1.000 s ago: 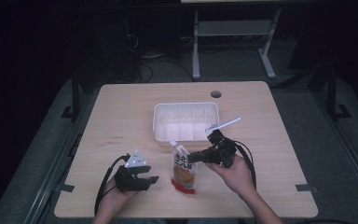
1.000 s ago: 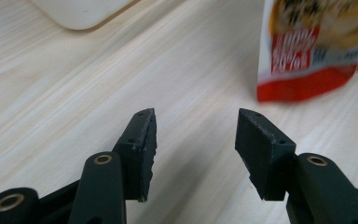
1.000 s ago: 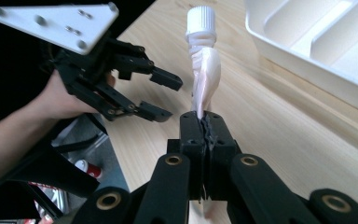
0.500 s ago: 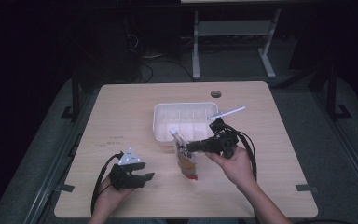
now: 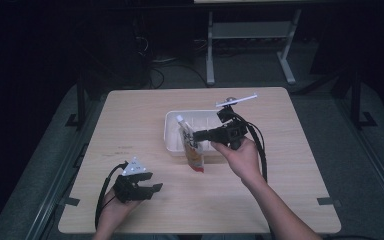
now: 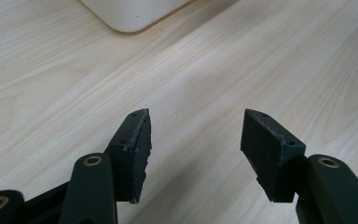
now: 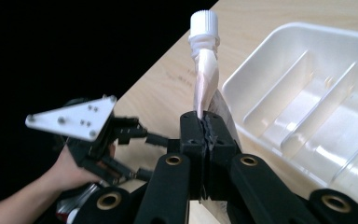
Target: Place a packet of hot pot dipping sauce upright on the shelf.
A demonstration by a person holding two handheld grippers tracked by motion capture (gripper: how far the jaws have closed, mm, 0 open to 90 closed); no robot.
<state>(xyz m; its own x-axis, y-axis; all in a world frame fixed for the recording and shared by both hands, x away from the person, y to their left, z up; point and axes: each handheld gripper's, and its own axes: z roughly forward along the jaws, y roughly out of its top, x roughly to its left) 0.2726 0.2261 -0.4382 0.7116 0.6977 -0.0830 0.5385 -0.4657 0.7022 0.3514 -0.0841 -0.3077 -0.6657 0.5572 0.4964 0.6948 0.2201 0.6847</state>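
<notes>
A spouted pouch (image 5: 192, 149) is being held clear of the wooden table (image 5: 290, 165) by the right gripper (image 5: 198, 135), whose jaws are being pressed together on the pouch's upper part, just under its white screw cap (image 7: 204, 21). In the high view the pouch is being hung at the near edge of a white divided tray (image 5: 172, 131), its red lower end being carried just in front of the tray's rim. In the right gripper view the pouch's neck is being pinched between the two black pads, with the tray's ribbed compartments (image 7: 317, 116) being seen to the right. The left gripper (image 5: 152, 189) is being held low over the near left part of the table, well apart from the pouch; its jaws have just been opening and are being kept apart with nothing between them, bare tabletop being seen through the gap in the left gripper view (image 6: 193, 135).
</notes>
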